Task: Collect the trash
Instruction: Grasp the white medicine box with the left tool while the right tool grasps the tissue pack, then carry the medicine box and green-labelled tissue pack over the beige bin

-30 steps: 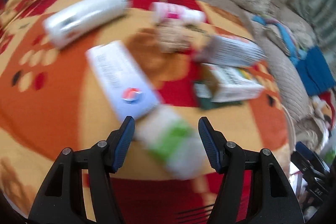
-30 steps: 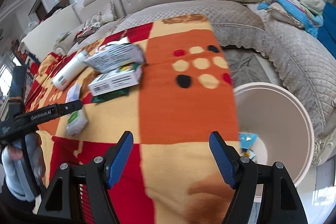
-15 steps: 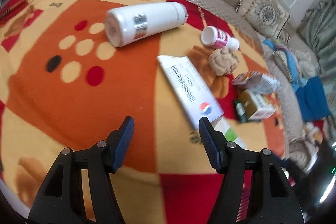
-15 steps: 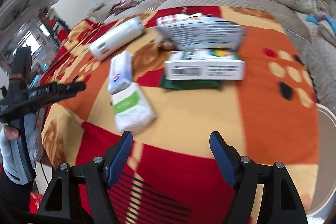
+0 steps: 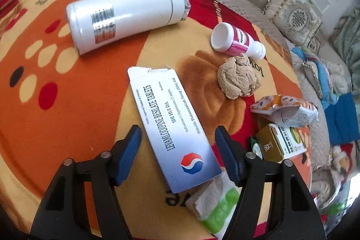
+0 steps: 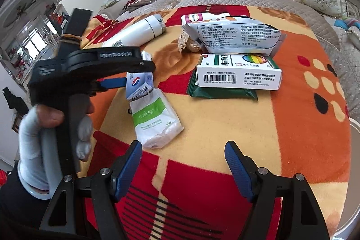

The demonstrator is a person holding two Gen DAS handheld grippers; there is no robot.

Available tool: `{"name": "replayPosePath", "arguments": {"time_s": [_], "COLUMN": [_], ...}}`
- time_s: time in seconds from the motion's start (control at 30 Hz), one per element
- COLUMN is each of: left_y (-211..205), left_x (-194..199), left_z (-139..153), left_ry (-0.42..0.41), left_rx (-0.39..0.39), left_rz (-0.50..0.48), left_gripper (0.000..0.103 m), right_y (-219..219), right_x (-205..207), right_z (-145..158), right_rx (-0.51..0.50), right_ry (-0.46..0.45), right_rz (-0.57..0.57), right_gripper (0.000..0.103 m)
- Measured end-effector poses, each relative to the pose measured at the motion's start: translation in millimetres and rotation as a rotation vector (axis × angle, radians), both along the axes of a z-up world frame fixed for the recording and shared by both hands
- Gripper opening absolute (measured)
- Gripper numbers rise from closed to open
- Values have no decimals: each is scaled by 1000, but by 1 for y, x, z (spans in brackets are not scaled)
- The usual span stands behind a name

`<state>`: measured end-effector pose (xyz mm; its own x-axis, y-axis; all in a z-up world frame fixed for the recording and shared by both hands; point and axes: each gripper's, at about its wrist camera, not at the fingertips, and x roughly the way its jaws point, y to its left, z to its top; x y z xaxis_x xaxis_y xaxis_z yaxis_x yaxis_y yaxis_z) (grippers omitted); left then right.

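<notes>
Litter lies on an orange, red and yellow blanket (image 5: 67, 105). A long white-blue tablet box (image 5: 171, 123) lies flat between the jaws of my left gripper (image 5: 178, 147). The jaws are closing, with a gap still showing on each side of the box. In the right wrist view a gloved hand holds that gripper (image 6: 126, 80) low over the same box (image 6: 139, 82). My right gripper (image 6: 183, 161) is open over bare blanket with nothing in it, just short of a white-green tissue pack (image 6: 155, 120).
A white flask (image 5: 126, 19), a pink-labelled pill bottle (image 5: 236, 42), a crumpled brown paper ball (image 5: 238, 78), a snack bag (image 6: 236, 35), a white medicine box (image 6: 238, 73) and a green sachet (image 6: 222, 91) lie around. A white bin's rim (image 6: 353, 127) shows at the right. A sofa stands behind.
My left gripper swung off the tissue pack and came down over the tablet box, jaws narrowing. The right view swung left from the white bin to the litter, then held still.
</notes>
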<state>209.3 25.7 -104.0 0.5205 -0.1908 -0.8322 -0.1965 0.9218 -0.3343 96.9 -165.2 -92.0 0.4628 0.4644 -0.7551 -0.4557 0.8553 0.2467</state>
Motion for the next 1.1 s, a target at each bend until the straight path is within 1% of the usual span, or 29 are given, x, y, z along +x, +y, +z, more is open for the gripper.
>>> {"name": "replayPosePath", "arguments": {"time_s": [0.03,0.1,0.23,0.4,0.47,0.5,0.57,0.6,0.63,0.67,0.7,0.73,0.8,0.9,0.97,1.1], "left_y": [1,9,32,51,55,54,52,51,49,47,44,41,33,18,8,-14], "left_x": [-1,-5,-24,-56,-67,-71,-77,-79,-81,-82,-83,-84,-87,-91,-93,-97], "left_z": [0,2,10,18,17,18,18,18,19,19,20,22,23,25,26,29], "left_ry": [7,11,16,17,22,21,14,10,6,2,-5,-11,-23,-34,-40,-47], "left_rx": [6,4,29,69,69,76,98,96,89,86,84,85,84,82,82,82], "left_rz": [-18,-49,-87,-111,-118,-117,-119,-121,-124,-126,-130,-135,-152,-176,-194,-228], "left_gripper": [54,50,49,49,49,49,49,49,49,49,49,49,49,49,49,49], "right_y": [2,9,28,60,67,70,72,72,71,69,64,60,49,35,28,6], "right_x": [1,3,10,23,28,30,33,34,33,32,30,26,16,1,-4,-14], "right_z": [-1,-3,-8,-17,-21,-22,-23,-22,-22,-20,-19,-17,-11,-6,-4,2], "right_rx": [-3,-11,-33,-113,-148,-166,-172,-175,-184,-181,-155,-141,-136,-112,-116,-91], "right_ry": [-1,-7,-31,-49,-58,-77,-87,-91,-100,-102,-92,-91,-115,-128,-137,-146], "right_rz": [6,28,93,183,193,189,183,175,163,155,148,139,111,95,73,25], "right_gripper": [74,74,74,74,74,74,74,66,53,50,48,47,47,47,47,47]}}
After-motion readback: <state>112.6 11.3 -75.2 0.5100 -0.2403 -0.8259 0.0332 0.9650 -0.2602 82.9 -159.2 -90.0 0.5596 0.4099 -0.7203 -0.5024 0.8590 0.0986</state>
